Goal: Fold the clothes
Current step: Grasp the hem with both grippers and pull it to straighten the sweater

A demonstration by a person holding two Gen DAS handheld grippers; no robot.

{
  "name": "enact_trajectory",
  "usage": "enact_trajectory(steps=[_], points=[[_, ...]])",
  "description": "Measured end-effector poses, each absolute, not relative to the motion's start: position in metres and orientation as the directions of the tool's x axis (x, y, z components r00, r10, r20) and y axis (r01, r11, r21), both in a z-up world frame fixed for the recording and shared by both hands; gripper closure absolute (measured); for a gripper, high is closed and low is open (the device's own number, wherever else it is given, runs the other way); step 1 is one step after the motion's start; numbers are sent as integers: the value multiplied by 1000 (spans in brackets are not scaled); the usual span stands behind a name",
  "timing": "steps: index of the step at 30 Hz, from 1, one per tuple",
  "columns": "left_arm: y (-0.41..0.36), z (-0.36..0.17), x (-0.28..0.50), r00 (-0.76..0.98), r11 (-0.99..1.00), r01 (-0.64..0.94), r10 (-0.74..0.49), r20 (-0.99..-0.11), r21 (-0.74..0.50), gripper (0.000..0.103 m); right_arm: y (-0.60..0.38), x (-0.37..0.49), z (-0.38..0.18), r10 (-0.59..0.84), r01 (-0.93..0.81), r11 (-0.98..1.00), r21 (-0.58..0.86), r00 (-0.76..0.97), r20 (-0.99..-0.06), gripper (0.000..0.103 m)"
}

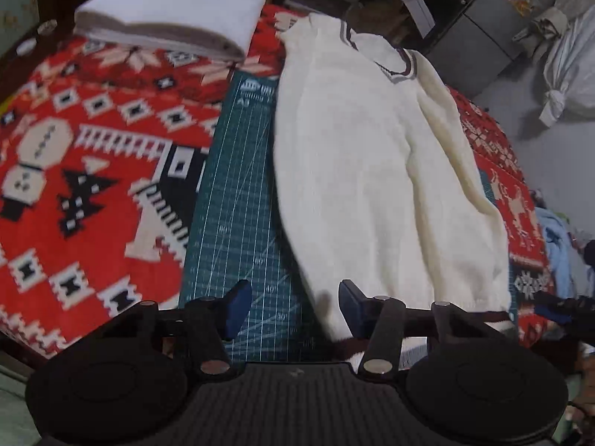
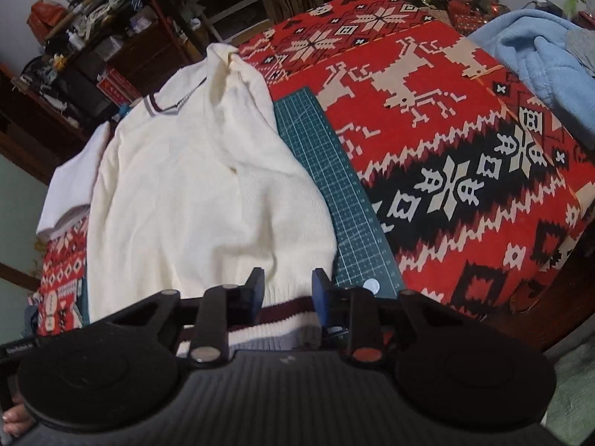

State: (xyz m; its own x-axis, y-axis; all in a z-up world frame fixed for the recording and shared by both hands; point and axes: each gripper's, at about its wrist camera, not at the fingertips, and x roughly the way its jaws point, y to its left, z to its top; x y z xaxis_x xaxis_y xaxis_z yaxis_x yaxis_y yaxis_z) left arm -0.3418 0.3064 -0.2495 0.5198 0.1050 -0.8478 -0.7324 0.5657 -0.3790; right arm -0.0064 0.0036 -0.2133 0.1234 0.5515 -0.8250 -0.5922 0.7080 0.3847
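A cream knitted sweater (image 1: 372,171) with a dark-striped V collar lies lengthwise on a green cutting mat (image 1: 238,193), sides folded in. My left gripper (image 1: 293,310) hovers open over the mat at the sweater's lower left edge, its right finger above the fabric. In the right wrist view the same sweater (image 2: 193,186) lies spread with its maroon, white and grey striped hem (image 2: 282,319) nearest. My right gripper (image 2: 286,291) is open, its fingers straddling that hem near the sweater's right corner; contact with the cloth is unclear.
A folded white garment (image 1: 174,11) rests at the far left on the red patterned blanket (image 1: 93,156). A light blue blanket (image 2: 535,59) lies at the far right. Dark shelves (image 2: 122,37) stand beyond the bed. A tied white bag (image 1: 569,74) sits on the floor.
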Motion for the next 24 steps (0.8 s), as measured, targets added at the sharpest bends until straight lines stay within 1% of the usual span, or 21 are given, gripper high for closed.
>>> enact_trajectory(steps=[4,8,10,11,12,13,14,15,19,24], points=[[304,-266,-345,523,527,-731,26,-852,-433,53,15,-5,-249,507,-564,737,372,99,-856,75],[293,-268,-338,533,562,-702,10,-846,-437,53,16,-6,-268,471,-564,752,341,98,-877,75],[289,-269,-333,541,580,-684,-4,-841,-443,54,16,-4,-274,467,-554,758,344,92,-880,78],[287,-270,-330,544,587,-677,-8,-839,-444,56,16,-4,-275,471,-545,760,355,86,-878,84],[285,-270,-327,546,593,-670,-12,-837,-446,67,16,-4,-276,476,-536,761,365,79,-876,89],[284,-272,-324,545,590,-666,-33,-838,-457,83,16,-4,-276,479,-528,763,372,76,-874,93],[281,-273,-321,544,589,-663,-45,-838,-463,92,15,-5,-274,479,-523,767,371,82,-874,95],[277,-272,-319,540,598,-665,-29,-841,-448,96,15,-7,-272,479,-520,770,370,89,-873,96],[275,-252,-320,538,633,-680,87,-838,-370,97,11,-5,-254,512,-508,766,394,111,-852,97],[299,-214,-344,585,584,-709,176,-791,-394,97,6,-2,-229,578,-474,745,469,107,-809,97]])
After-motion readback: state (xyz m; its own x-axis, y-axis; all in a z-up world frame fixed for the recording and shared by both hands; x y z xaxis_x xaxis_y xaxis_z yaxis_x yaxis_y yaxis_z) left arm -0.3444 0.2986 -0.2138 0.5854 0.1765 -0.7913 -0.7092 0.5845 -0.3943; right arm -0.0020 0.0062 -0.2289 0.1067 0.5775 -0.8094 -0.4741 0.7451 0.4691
